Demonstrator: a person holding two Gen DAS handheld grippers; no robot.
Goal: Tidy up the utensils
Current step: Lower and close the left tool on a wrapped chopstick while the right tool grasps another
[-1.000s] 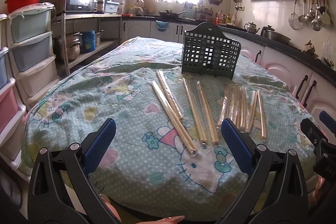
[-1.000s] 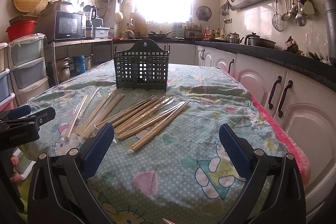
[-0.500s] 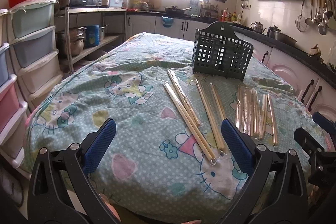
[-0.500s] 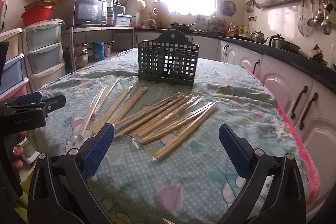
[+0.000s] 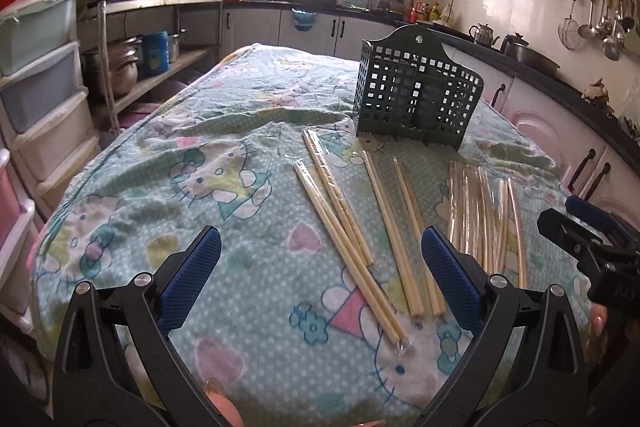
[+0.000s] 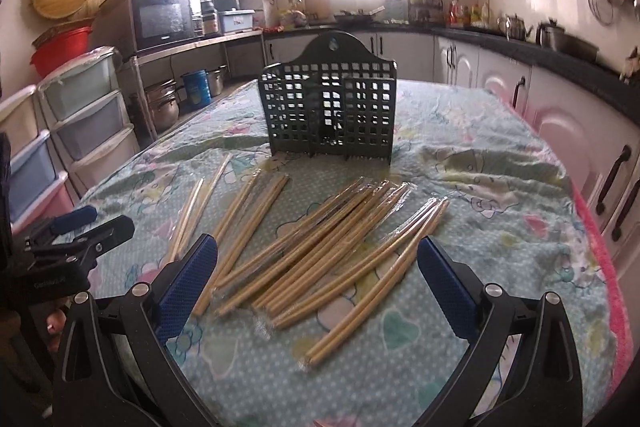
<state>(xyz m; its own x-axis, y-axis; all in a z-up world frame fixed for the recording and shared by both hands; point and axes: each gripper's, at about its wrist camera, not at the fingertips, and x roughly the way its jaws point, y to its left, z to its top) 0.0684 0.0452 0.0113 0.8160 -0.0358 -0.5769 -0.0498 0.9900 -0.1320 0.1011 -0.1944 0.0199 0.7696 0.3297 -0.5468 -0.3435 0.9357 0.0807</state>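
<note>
Through the left wrist camera we are holding our left gripper (image 5: 320,275) wide open above the near edge of the cartoon-print tablecloth (image 5: 224,163), gripping nothing. Wrapped pairs of wooden chopsticks (image 5: 348,239) are lying between its blue pads, and more wrapped pairs (image 5: 486,215) are lying to the right. The dark green utensil basket (image 5: 416,103) is standing upright beyond them. Our right gripper (image 5: 592,227) is showing at the right edge.

Through the right wrist camera we are keeping our right gripper (image 6: 318,279) spread wide and empty too. A loose heap of chopstick packets (image 6: 320,243) is lying between its pads, with the basket (image 6: 328,107) standing upright behind it. Our left gripper (image 6: 76,235) is hovering at the left.
</note>
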